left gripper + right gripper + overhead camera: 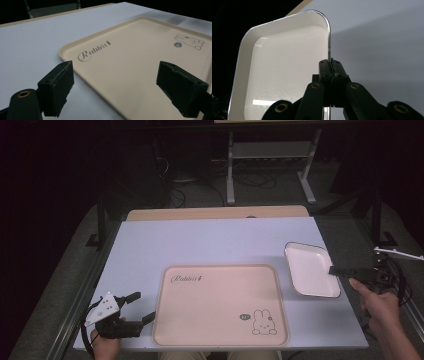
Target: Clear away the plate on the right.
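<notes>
A beige rectangular tray (210, 305) printed with "Rabbit" and a small rabbit drawing lies flat near the table's front edge. Just left of it my left gripper (140, 307) is held open, its two black jaws wide apart with nothing between them; in the left gripper view the same tray (140, 65) lies ahead of the left gripper (122, 90). A white square plate (310, 270) sits at the right side of the table. My right gripper (334, 269) is shut on the plate's right rim; in the right gripper view the right gripper (331, 62) pinches the thin edge of the plate (279, 72).
The pale blue-grey table (200, 240) has a wooden strip (215, 213) along its far edge. A white desk frame (270, 165) and cables stand on the dark floor beyond. A white bracket (397, 252) sticks out past the table's right edge.
</notes>
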Demonstrator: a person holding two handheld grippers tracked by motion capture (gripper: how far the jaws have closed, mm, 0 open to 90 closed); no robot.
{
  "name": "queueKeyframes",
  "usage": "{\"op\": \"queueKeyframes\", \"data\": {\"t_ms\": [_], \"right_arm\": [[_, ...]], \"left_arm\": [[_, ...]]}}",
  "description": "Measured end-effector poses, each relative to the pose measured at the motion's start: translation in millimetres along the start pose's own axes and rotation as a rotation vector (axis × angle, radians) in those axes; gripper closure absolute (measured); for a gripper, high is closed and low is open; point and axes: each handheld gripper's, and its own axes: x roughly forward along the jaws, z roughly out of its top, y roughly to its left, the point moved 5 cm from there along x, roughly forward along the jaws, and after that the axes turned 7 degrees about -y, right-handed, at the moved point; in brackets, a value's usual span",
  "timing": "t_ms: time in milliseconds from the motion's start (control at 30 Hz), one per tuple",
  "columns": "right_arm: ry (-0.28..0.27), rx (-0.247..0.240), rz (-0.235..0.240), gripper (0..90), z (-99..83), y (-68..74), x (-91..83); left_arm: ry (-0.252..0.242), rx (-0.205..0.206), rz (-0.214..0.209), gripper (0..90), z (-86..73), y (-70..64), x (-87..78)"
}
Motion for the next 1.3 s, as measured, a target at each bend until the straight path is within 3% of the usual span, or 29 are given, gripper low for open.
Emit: {"op": "queueKeyframes", "data": {"t_ms": [100,367,800,1300], "right_arm": [[-0.009,0.005,0.013,88.5,2.0,8.8,-2.8],[-0.018,-0.035,0.017,88.5,7.3,36.1,-8.1],[0.007,-0.100,0.133,88.4,8.2,101.1,9.5],[0.055,-0.109,0.151,88.4,-18.1,125.1,49.9]], "left_arm": [[-0.005,-0.002,-0.002,14.0,0.5,-0.2,-0.6],[-0.002,0.000,-0.002,14.0,0.7,-0.3,-0.4],[-0.014,-0.005,0.004,14.0,1.5,1.0,-2.3],[-0.019,-0.007,0.010,13.9,1.4,1.6,-3.2]]}}
